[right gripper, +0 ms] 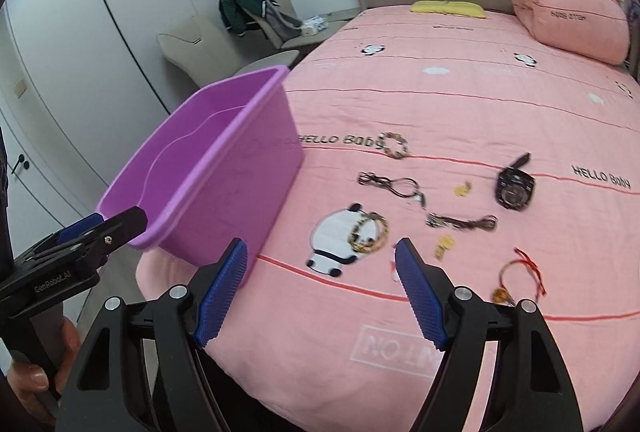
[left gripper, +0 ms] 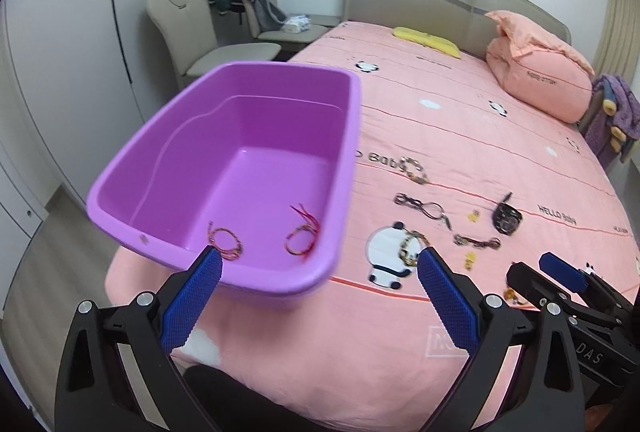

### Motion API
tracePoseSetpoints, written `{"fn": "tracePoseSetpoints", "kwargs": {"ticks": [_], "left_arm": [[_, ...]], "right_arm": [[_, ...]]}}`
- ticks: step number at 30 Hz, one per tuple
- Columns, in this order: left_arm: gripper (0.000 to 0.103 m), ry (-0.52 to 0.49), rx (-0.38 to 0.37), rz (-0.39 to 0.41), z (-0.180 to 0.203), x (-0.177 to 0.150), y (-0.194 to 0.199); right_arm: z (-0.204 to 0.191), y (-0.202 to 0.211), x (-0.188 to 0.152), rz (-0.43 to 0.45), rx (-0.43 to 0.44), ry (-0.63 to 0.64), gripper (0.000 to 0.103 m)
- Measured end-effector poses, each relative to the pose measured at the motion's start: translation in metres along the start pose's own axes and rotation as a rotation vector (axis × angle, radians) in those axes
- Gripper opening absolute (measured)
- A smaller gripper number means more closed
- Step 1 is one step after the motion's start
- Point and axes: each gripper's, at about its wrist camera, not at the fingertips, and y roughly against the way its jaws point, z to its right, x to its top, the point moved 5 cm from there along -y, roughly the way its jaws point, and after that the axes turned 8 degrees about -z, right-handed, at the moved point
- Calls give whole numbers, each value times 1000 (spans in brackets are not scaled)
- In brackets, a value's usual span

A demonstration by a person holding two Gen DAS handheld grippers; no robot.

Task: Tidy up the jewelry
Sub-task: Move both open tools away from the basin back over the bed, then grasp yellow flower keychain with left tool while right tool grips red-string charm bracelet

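A purple plastic bin stands on the pink bed's near left corner. Two red-and-gold bracelets lie inside it. Loose jewelry lies on the bedspread: a gold beaded bracelet on the panda print, a red string bracelet, a black watch, dark cords, and small gold pieces. My left gripper is open and empty at the bin's near rim. My right gripper is open and empty, above the bedspread near the panda print.
The bed has a pink pillow and a yellow cloth at the headboard. A beige chair with clothes stands left of the bed. White wardrobe doors line the left wall.
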Motion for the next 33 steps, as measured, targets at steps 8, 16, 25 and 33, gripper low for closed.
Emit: {"fn": "tracePoseSetpoints", "kwargs": {"ticks": [8, 16, 25, 33], "left_arm": [[96, -78, -78, 15, 56, -17, 1], [96, -147, -123, -26, 103, -32, -30], [96, -194, -139, -65, 149, -41, -87], [96, -233, -141, -117, 186, -45, -143]], "right_arm": [[55, 24, -28, 25, -83, -64, 73], [111, 30, -47, 21, -161, -158, 73], [164, 8, -57, -15, -238, -215, 73], [206, -36, -61, -73, -277, -247, 73]]}}
